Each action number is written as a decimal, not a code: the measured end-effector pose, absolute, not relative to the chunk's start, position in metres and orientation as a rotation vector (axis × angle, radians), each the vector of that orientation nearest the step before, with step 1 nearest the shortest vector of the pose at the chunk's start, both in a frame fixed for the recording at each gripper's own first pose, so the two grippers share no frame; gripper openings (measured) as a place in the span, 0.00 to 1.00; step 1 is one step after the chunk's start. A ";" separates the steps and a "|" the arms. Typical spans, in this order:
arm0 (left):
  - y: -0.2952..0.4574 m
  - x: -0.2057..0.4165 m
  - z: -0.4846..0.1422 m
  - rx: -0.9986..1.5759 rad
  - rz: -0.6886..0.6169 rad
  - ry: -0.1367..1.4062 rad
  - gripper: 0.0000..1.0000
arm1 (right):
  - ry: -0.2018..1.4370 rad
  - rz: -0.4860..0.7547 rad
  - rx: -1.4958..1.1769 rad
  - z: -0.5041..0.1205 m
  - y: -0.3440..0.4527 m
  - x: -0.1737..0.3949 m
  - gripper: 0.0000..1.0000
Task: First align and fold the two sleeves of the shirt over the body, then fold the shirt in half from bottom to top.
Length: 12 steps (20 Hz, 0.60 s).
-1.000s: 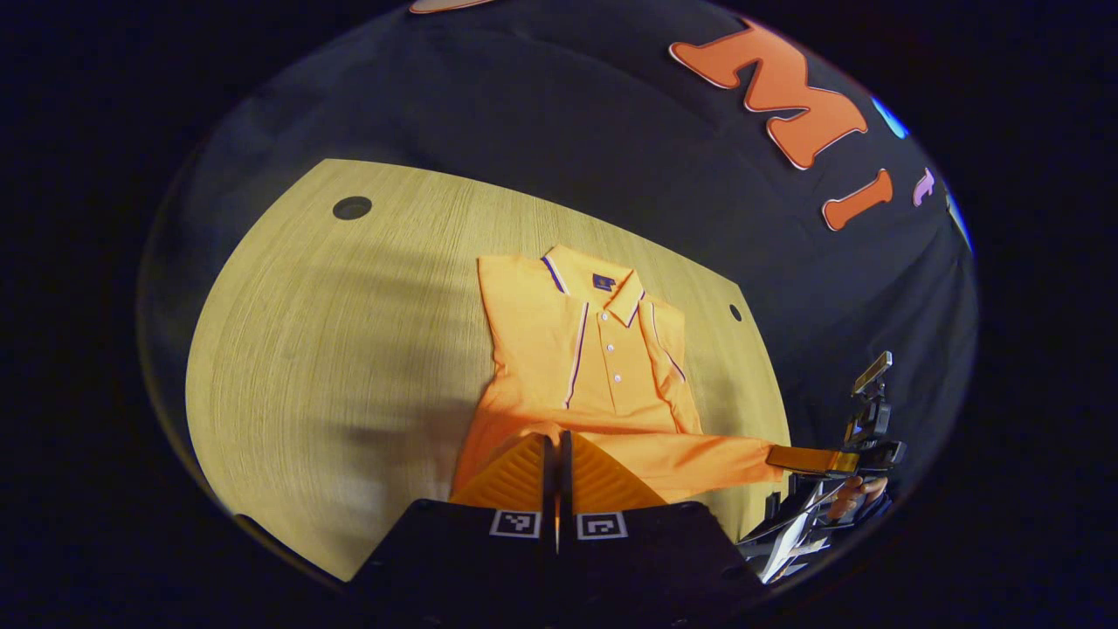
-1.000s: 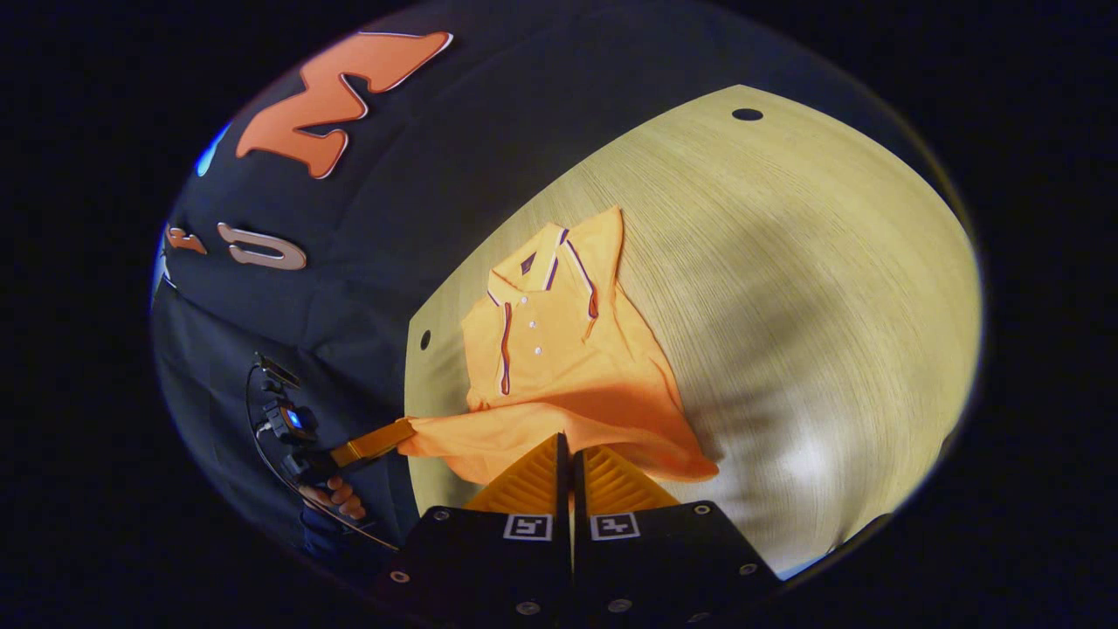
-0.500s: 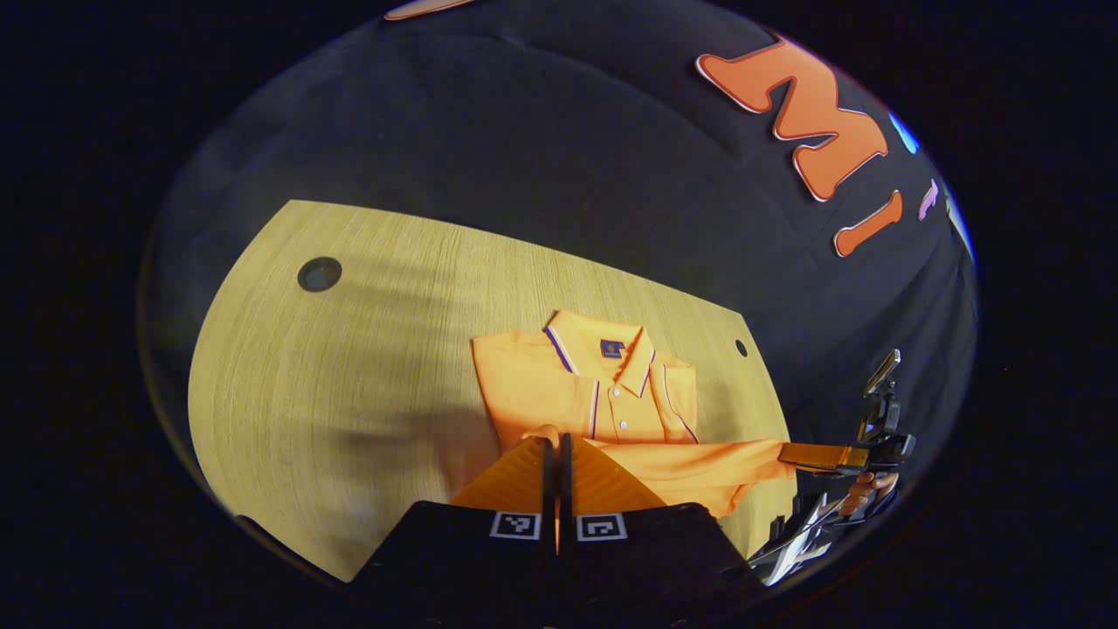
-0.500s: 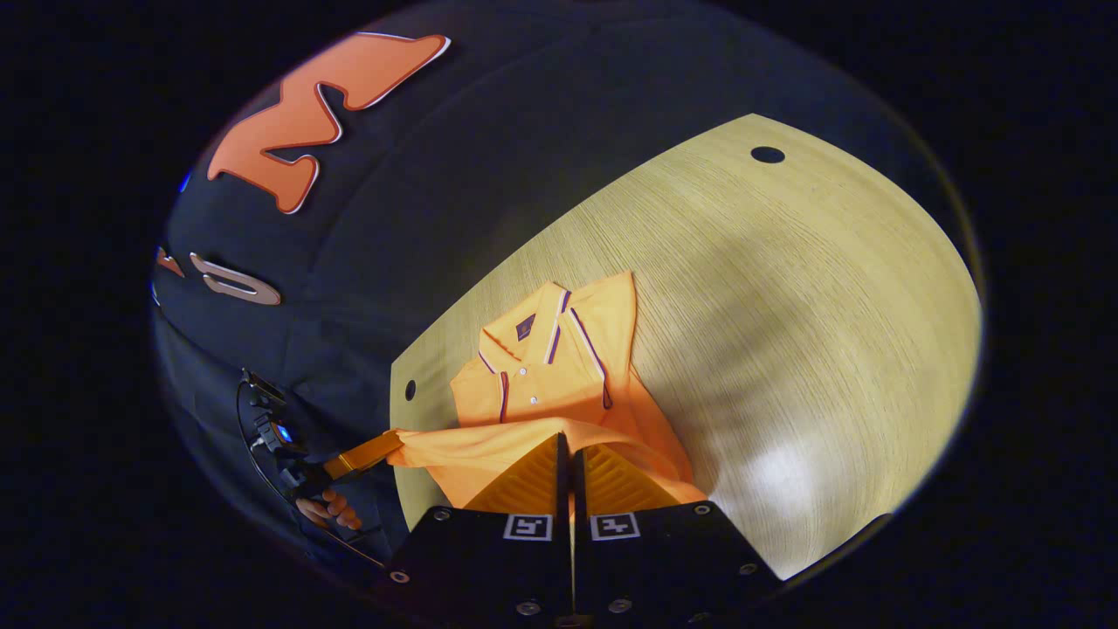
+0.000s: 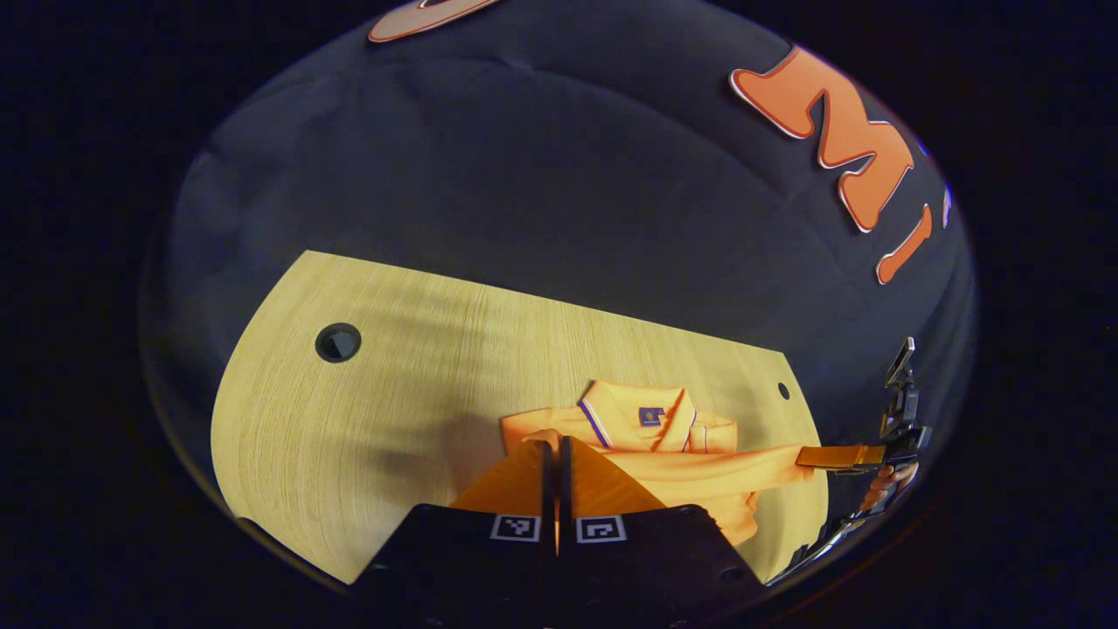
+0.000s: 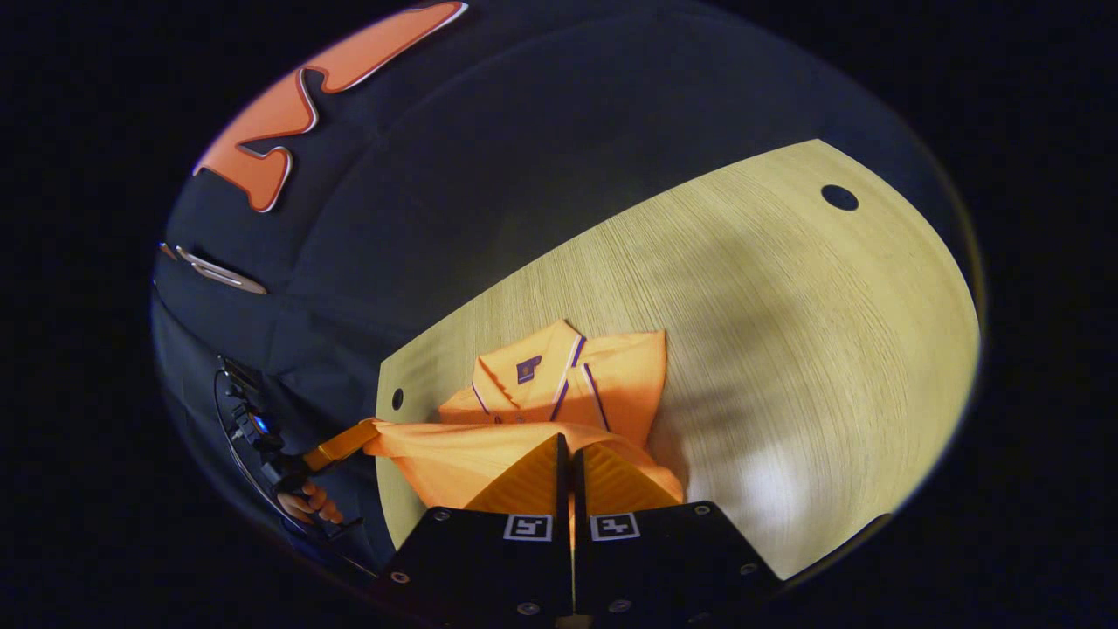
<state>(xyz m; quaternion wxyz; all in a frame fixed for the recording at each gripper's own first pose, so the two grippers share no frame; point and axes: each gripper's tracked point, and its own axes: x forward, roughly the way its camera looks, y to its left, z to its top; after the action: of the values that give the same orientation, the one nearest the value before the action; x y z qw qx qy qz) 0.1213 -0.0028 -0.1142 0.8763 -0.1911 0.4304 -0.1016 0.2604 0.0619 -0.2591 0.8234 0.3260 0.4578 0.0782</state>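
An orange polo shirt lies on the wooden table, its collar toward the booth wall. My left gripper is shut on one corner of the lifted bottom hem. My right gripper is shut on the other corner. The hem stretches taut between them, low over the shirt's body, just short of the collar. The button placket is hidden under the raised cloth. In the left gripper view the right gripper shows at the far right, pinching the hem. In the right gripper view the left gripper shows at the left.
The table has a round cable hole at its far left and a smaller one by the shirt's far corner. The table's back edge runs just beyond the collar, against the black wall. A hand holds the other gripper.
Both grippers have carried the hem forward over the shirt toward the collar. The buttons and chest, visible before, are now covered by the folded cloth.
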 end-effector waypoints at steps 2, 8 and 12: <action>-0.003 0.128 -0.124 -0.366 -0.193 0.901 0.02 | 0.968 0.170 0.678 -0.265 0.059 0.281 0.01; -0.011 0.134 -0.141 -0.243 -0.173 0.942 0.04 | 0.985 0.112 0.653 -0.289 0.052 0.318 0.01; -0.005 0.141 -0.132 -0.183 -0.146 0.924 0.48 | 0.956 0.058 0.691 -0.285 0.035 0.328 0.25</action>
<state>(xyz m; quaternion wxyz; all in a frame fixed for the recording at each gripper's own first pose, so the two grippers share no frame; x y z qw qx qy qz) 0.1407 -0.0047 -0.1318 0.8886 -0.0879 0.4448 -0.0703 0.3278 0.0352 -0.2854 0.8306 0.3256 0.4509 0.0274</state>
